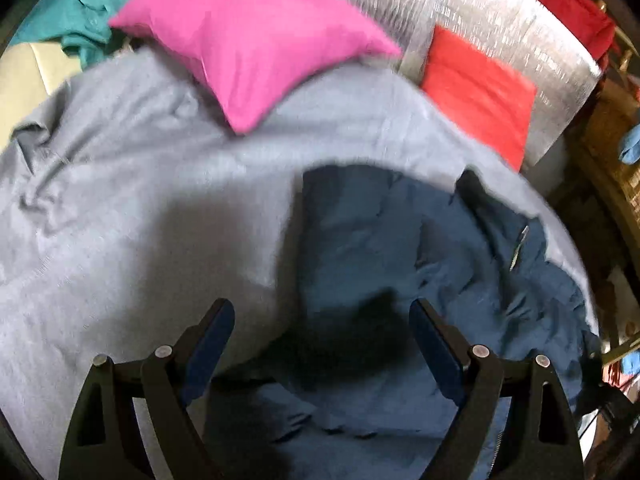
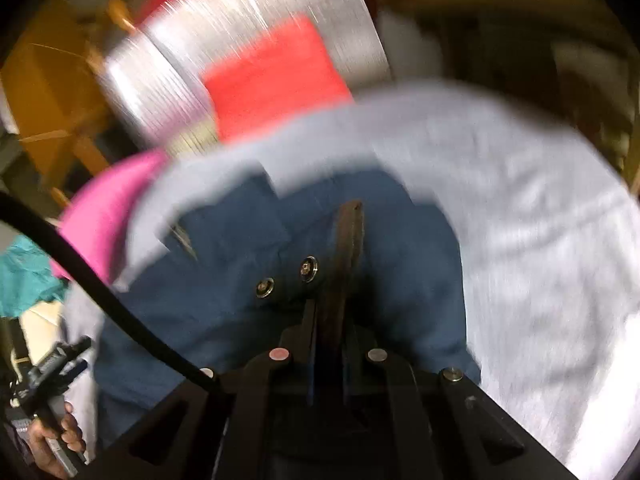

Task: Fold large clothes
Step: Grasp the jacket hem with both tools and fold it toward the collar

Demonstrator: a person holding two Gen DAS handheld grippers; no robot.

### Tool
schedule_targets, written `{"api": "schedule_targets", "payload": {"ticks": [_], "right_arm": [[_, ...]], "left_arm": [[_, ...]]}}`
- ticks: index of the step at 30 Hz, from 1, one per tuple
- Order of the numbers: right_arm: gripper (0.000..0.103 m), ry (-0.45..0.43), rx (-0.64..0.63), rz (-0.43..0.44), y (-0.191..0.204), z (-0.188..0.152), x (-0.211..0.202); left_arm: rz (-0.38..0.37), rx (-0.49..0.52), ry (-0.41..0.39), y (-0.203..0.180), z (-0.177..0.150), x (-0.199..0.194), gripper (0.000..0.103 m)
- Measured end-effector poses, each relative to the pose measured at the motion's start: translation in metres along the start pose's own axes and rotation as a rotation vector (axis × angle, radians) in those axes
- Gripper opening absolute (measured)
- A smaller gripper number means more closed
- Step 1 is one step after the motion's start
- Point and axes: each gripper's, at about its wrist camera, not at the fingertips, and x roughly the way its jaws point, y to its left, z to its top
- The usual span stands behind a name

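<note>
A dark blue jacket [image 1: 380, 240] lies crumpled on a grey sheet [image 1: 120, 220], its zipper [image 1: 518, 248] showing at the right. My left gripper [image 1: 320, 306] hovers just over the jacket's left edge, open, with nothing between its fingers. In the right wrist view the same jacket [image 2: 240, 320] fills the middle, with two metal snaps [image 2: 306, 268] beside my right gripper [image 2: 352, 208]. That gripper's jaws are pressed together down in the blue cloth, which bunches against both sides. Both views are blurred.
A pink pillow [image 1: 248, 48] rests on the far part of the sheet. Beyond it lies a red folded cloth [image 1: 480, 92] on a silver foil mat [image 1: 500, 28]. A teal garment [image 1: 80, 12] is heaped at the far left. A hand [image 2: 52, 440] holds the other gripper.
</note>
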Motion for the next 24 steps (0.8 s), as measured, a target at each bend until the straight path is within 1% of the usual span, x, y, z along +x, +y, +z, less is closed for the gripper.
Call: {"api": "schedule_targets", "payload": {"ticks": [1, 2, 3, 4, 5, 6, 7, 8, 9, 10, 12, 14, 15, 17, 19, 21, 22, 23, 24], "right_arm": [[0.014, 0.045, 0.037, 0.024, -0.007, 0.001, 0.008], [0.014, 0.058, 0.072, 0.055, -0.015, 0.004, 0.006], [0.016, 0.044, 0.093, 0.084, -0.022, 0.008, -0.002], [0.025, 0.016, 0.100, 0.106, -0.027, 0.014, -0.010], [0.050, -0.031, 0.106, 0.108, -0.034, 0.019, -0.021], [0.071, -0.088, 0.117, 0.092, -0.042, 0.023, -0.031], [0.102, -0.125, 0.132, 0.082, -0.050, 0.026, -0.039], [0.103, -0.169, 0.159, 0.083, -0.062, 0.029, -0.045], [0.103, -0.194, 0.188, 0.094, -0.074, 0.033, -0.048], [0.103, -0.184, 0.214, 0.106, -0.083, 0.037, -0.045], [0.103, -0.144, 0.258, 0.146, -0.104, 0.041, -0.038], [0.102, -0.083, 0.298, 0.210, -0.119, 0.043, -0.019], [0.102, -0.058, 0.309, 0.233, -0.122, 0.042, -0.012], [0.102, 0.001, 0.308, 0.295, -0.120, 0.041, 0.009], [0.101, 0.050, 0.284, 0.329, -0.109, 0.040, 0.028], [0.096, 0.100, 0.266, 0.364, -0.097, 0.037, 0.043], [0.088, 0.135, 0.256, 0.383, -0.090, 0.036, 0.051], [0.083, 0.155, 0.240, 0.378, -0.084, 0.034, 0.057], [0.078, 0.151, 0.208, 0.335, -0.076, 0.033, 0.059]], "left_arm": [[-0.004, -0.005, 0.040, 0.001, -0.001, 0.010, 0.089], [-0.011, -0.019, 0.057, 0.002, -0.001, 0.015, 0.089], [-0.028, -0.041, 0.056, 0.004, 0.000, 0.016, 0.089], [-0.039, -0.051, 0.050, 0.005, 0.001, 0.014, 0.089], [-0.051, -0.060, 0.037, 0.006, 0.004, 0.012, 0.089], [-0.066, -0.068, 0.019, 0.006, 0.006, 0.008, 0.089], [-0.087, -0.077, 0.000, 0.007, 0.009, 0.005, 0.089], [-0.106, -0.086, -0.007, 0.007, 0.012, 0.004, 0.089], [-0.128, -0.095, -0.004, 0.008, 0.014, 0.007, 0.089], [-0.156, -0.111, 0.017, 0.009, 0.016, 0.012, 0.089], [-0.185, -0.137, 0.054, 0.010, 0.016, 0.019, 0.089], [-0.199, -0.171, 0.091, 0.011, 0.016, 0.030, 0.089], [-0.198, -0.171, 0.093, 0.010, 0.013, 0.030, 0.089], [-0.198, -0.156, 0.089, 0.007, 0.012, 0.032, 0.089], [-0.207, -0.158, 0.102, 0.006, 0.012, 0.035, 0.089], [-0.217, -0.175, 0.108, 0.008, 0.011, 0.037, 0.089], [-0.217, -0.181, 0.109, 0.008, 0.011, 0.037, 0.089], [-0.210, -0.184, 0.110, 0.007, 0.011, 0.038, 0.083], [-0.210, -0.185, 0.108, 0.007, 0.011, 0.039, 0.069]]}}
